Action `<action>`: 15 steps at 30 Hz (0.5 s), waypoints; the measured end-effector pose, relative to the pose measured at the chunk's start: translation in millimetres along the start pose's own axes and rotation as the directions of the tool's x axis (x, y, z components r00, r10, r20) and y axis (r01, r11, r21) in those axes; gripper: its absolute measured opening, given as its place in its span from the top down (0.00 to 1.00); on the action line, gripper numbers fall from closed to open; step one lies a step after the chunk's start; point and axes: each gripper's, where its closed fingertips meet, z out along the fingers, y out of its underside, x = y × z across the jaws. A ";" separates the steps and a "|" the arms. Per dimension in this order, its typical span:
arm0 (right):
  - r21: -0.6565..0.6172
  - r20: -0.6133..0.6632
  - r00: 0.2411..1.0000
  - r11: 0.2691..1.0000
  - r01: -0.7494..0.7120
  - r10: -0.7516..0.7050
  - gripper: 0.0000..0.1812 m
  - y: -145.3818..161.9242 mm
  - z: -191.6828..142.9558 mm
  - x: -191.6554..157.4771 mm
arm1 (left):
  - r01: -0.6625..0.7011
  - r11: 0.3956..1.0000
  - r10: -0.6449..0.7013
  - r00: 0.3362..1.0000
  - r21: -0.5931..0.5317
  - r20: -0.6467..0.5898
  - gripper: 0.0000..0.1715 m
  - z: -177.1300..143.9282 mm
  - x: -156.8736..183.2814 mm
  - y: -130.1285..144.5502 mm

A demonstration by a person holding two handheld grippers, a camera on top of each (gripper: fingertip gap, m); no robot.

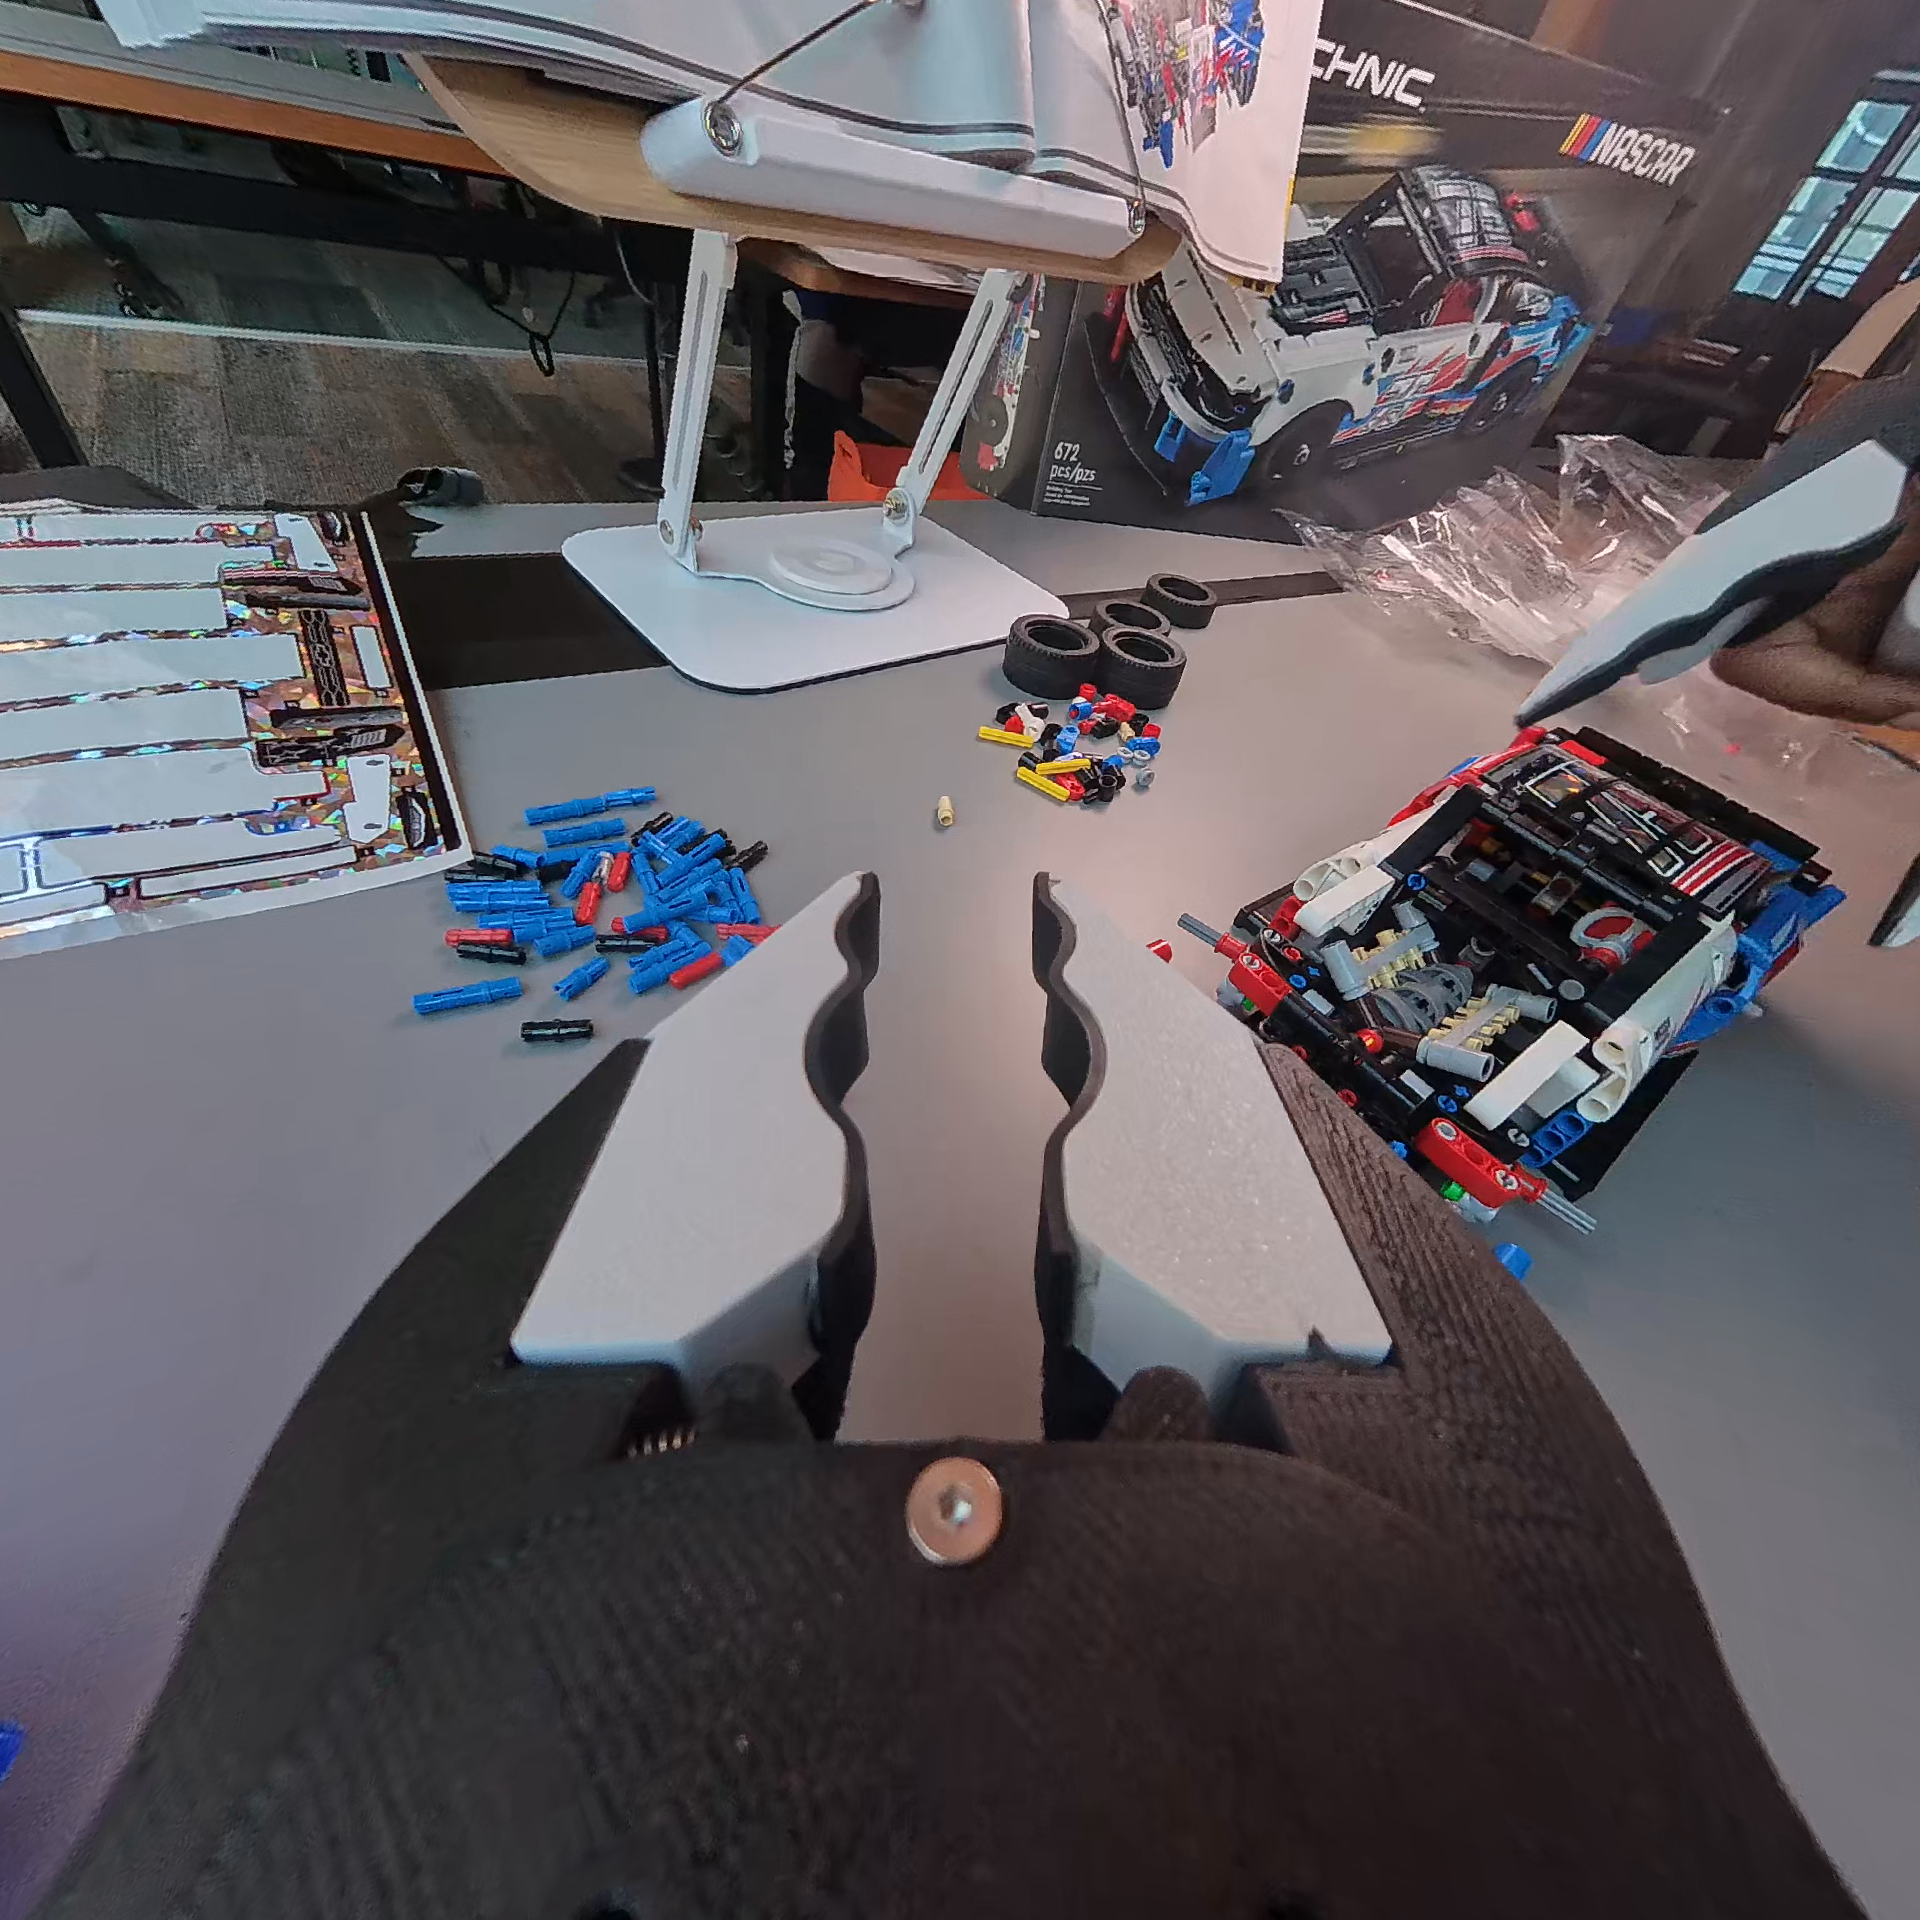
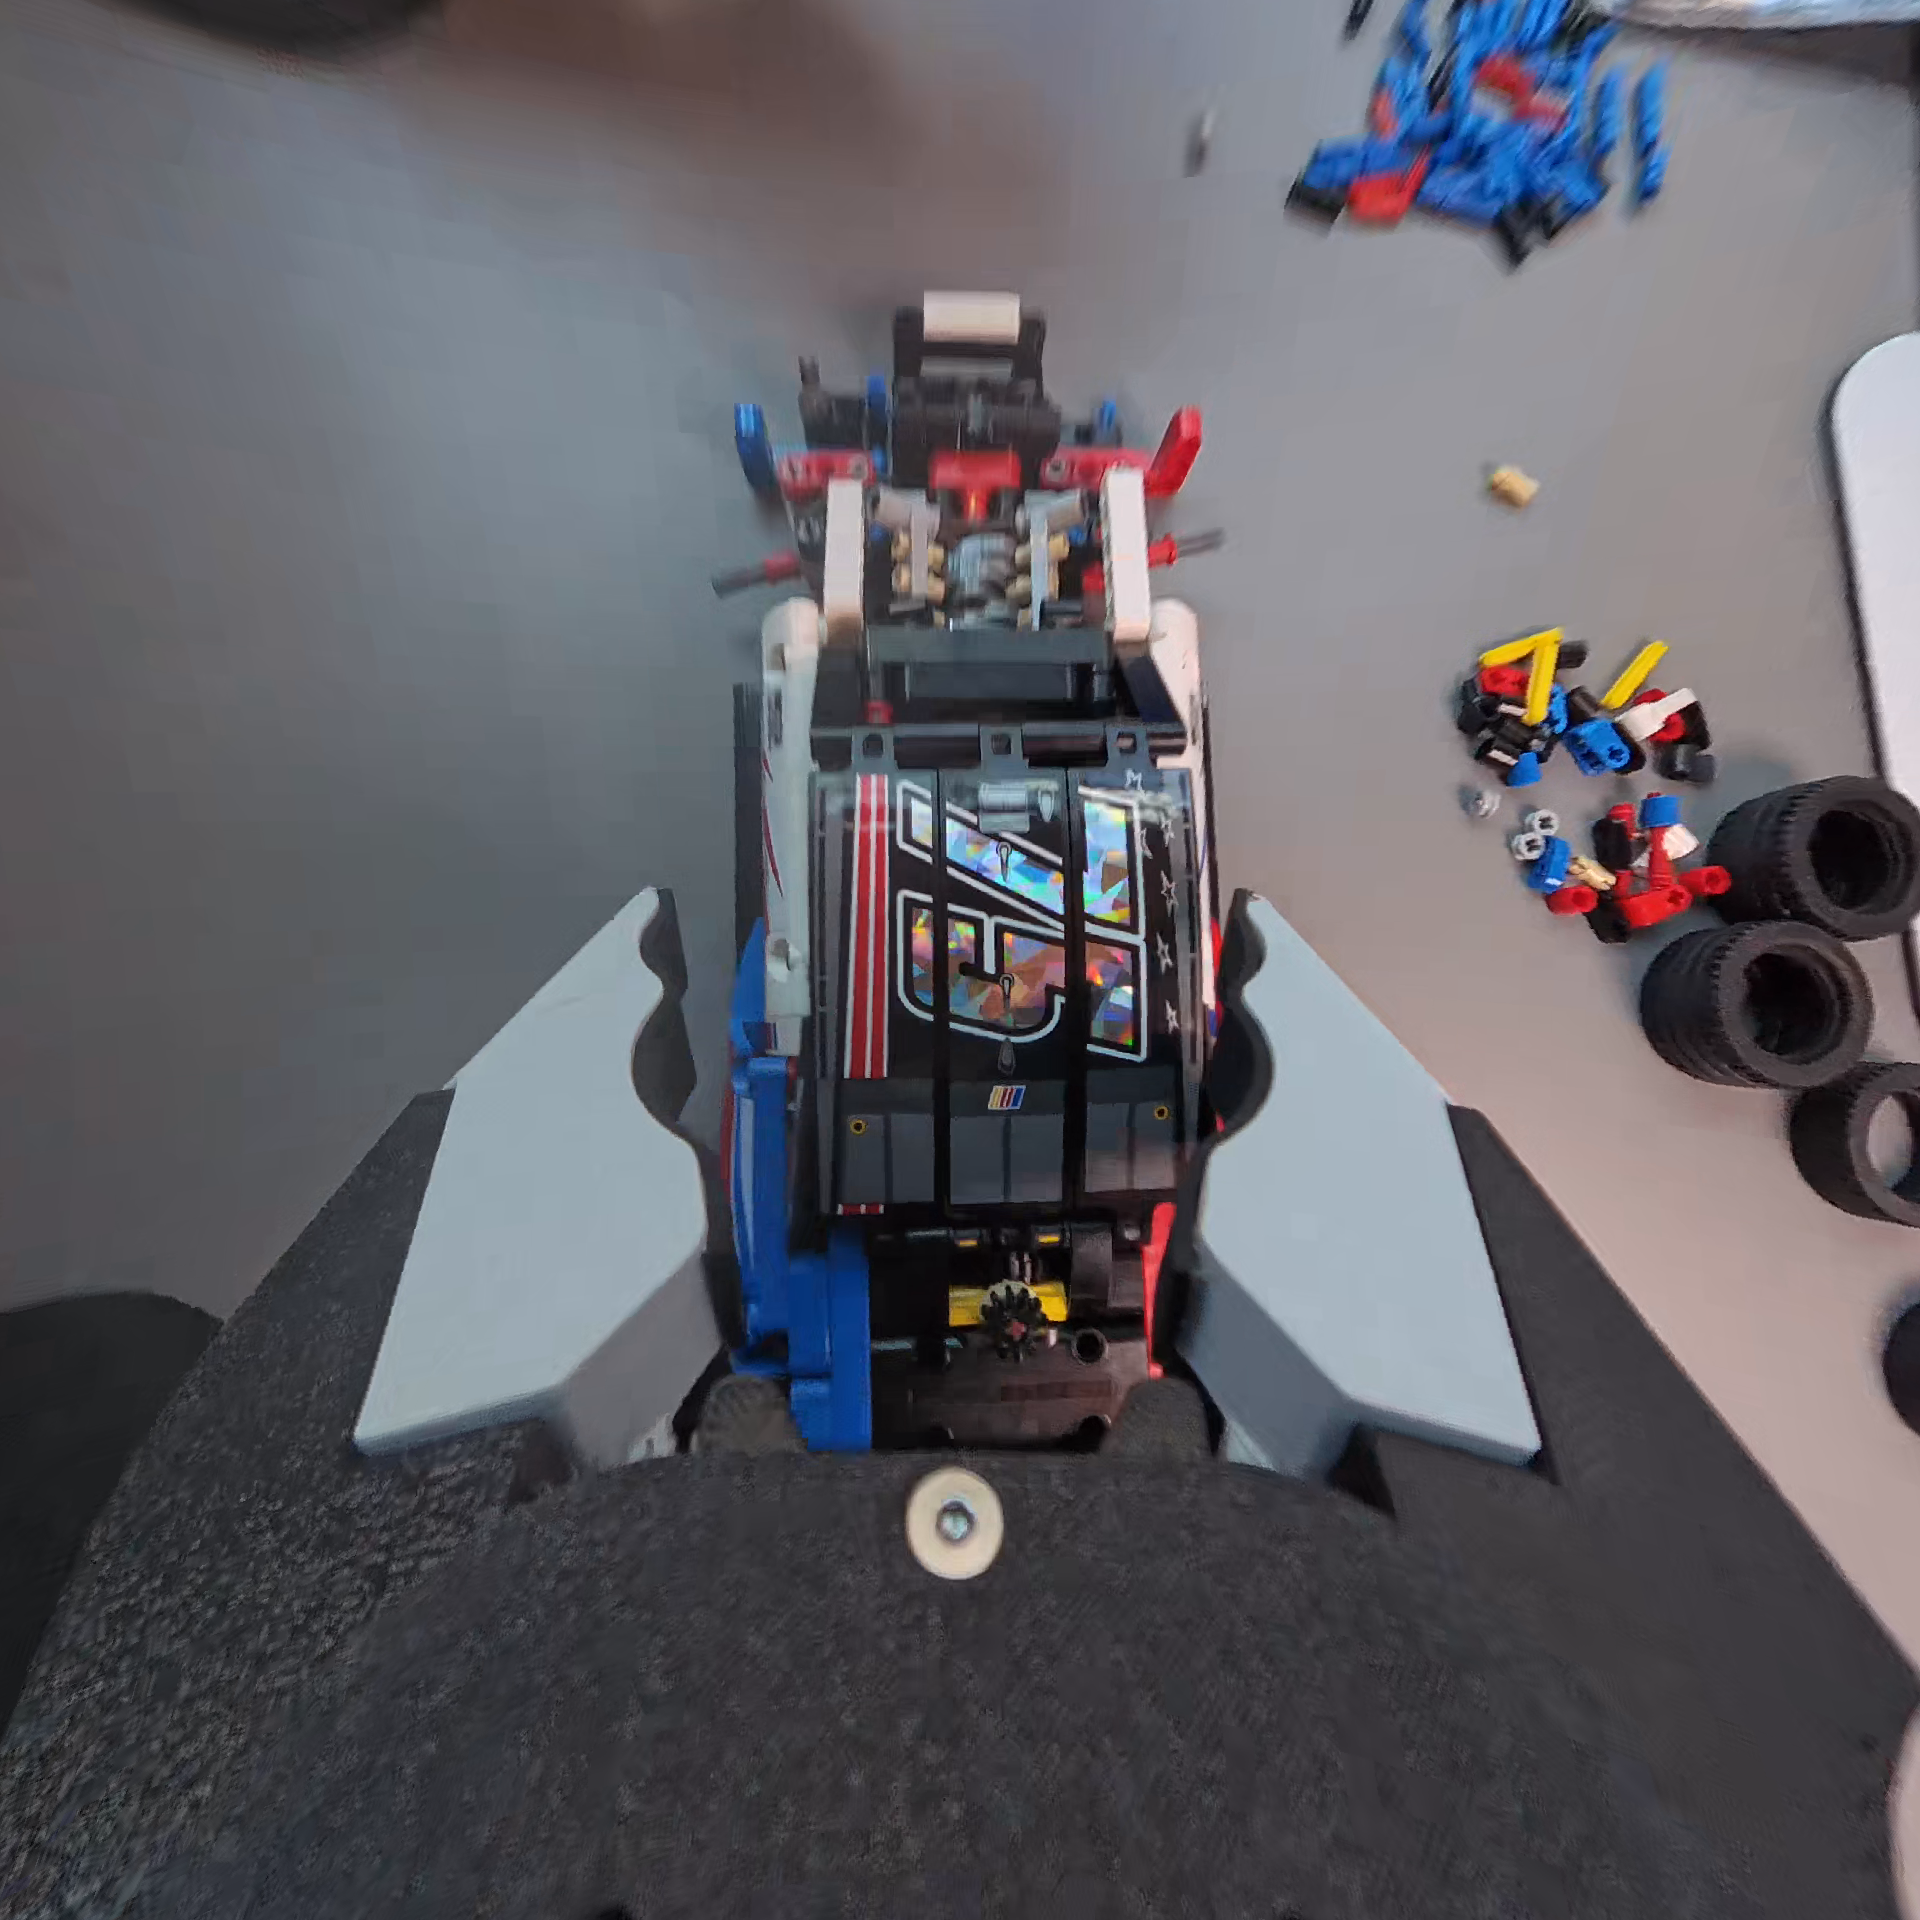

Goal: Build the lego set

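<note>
While right tongs (image 2: 951, 1029) straddle car (image 2: 977, 935), left tongs (image 1: 956, 914) idle (empty).

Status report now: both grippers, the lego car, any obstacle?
Left gripper open, empty, over bare table. Right gripper open, fingers astride lego car rear; contact unclear. Nothing in the way.

Your right tool (image 2: 954, 1039) straddles the rear of the half-built car (image 2: 987, 831), one finger at each side, though contact is unclear. Its open engine bay points away from you. On the grey tabletop (image 2: 364, 623) to the right lie small mixed pieces (image 2: 1579, 727), black tyres (image 2: 1787, 935) and blue pins (image 2: 1486, 135).
</note>
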 end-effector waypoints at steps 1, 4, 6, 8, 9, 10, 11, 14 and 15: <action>0.089 -0.015 0.999 0.996 -0.030 0.031 0.46 -11.2 -9.8 -1.1 | -0.002 1.000 0.002 1.000 0.001 -0.005 0.84 0.0 0.8 -0.4; 0.363 -0.106 0.983 0.926 -0.103 0.151 0.52 -35.0 -42.8 1.0 | -0.012 1.000 0.012 1.000 0.006 -0.019 0.84 0.8 4.3 -0.3; 0.515 -0.177 0.947 0.845 -0.143 0.268 0.61 -38.0 -64.2 4.9 | -0.023 1.000 0.023 0.999 0.003 -0.029 0.84 2.2 7.6 0.9; 0.642 -0.216 0.882 0.741 -0.194 0.418 0.83 -30.8 -80.8 8.5 | -0.040 0.999 0.040 0.999 -0.003 -0.037 0.84 3.6 11.3 2.7; 0.693 -0.221 0.852 0.691 -0.205 0.474 0.96 -25.6 -86.5 7.4 | -0.049 0.999 0.049 0.998 -0.006 -0.040 0.84 4.4 12.9 3.5; 0.741 -0.234 0.816 0.640 -0.202 0.528 1.00 -19.8 -92.4 7.3 | -0.058 0.998 0.058 0.997 -0.007 -0.044 0.84 5.0 14.7 3.8; 0.788 -0.239 0.775 0.584 -0.197 0.585 1.00 -13.6 -98.3 8.2 | -0.069 0.998 0.069 0.997 -0.004 -0.047 0.84 5.3 16.3 3.8; 0.879 -0.208 0.697 0.444 -0.174 0.686 1.00 -0.8 -110.0 8.6 | -0.097 0.995 0.097 0.994 0.001 -0.054 0.84 5.7 20.0 3.1; 0.883 -0.224 0.680 0.441 -0.161 0.698 1.00 2.4 -113.1 10.8 | -0.105 0.994 0.105 0.993 0.006 -0.055 0.84 5.5 20.9 2.1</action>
